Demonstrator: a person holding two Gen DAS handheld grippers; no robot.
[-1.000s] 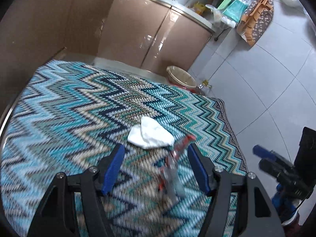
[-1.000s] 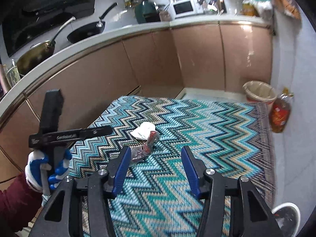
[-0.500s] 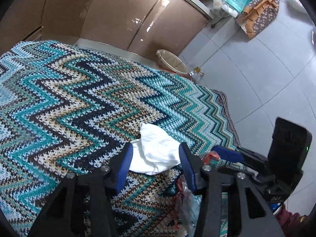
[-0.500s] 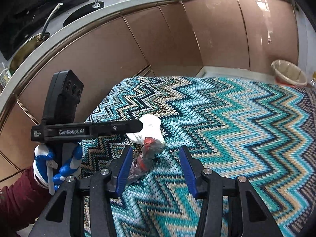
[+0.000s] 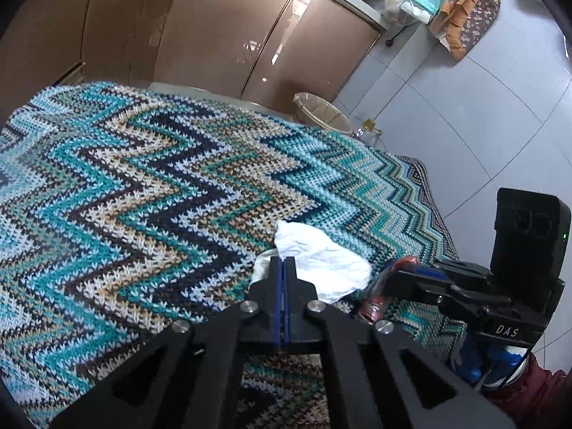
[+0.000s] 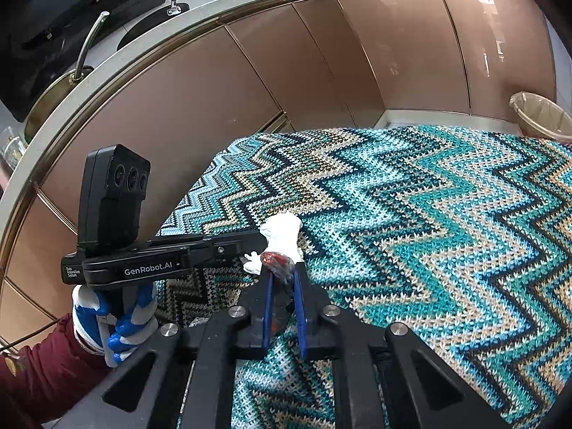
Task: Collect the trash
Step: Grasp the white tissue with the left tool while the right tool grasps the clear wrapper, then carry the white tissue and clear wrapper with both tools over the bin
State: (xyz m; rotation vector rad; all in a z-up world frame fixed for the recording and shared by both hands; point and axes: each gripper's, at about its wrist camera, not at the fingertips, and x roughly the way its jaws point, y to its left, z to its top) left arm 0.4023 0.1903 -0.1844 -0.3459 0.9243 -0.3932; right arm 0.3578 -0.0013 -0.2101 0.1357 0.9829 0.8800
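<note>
Gripping together: left tongs [image 5: 282, 268] had just closed on the white tissue [image 5: 321, 264], right tongs [image 6: 282, 279] on the red-ended wrapper [image 6: 277, 262] alongside.

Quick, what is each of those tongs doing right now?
Left tongs: just closed, pinching the edge of the white tissue.
Right tongs: just closed on the red wrapper.

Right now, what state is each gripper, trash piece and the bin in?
left gripper: just closed, pinching the white tissue's edge.
right gripper: just closed, clamped on the red wrapper.
white tissue: crumpled, on the blanket.
red wrapper: crinkled, between the pads.
trash bin: open, lined, on the floor.
</note>
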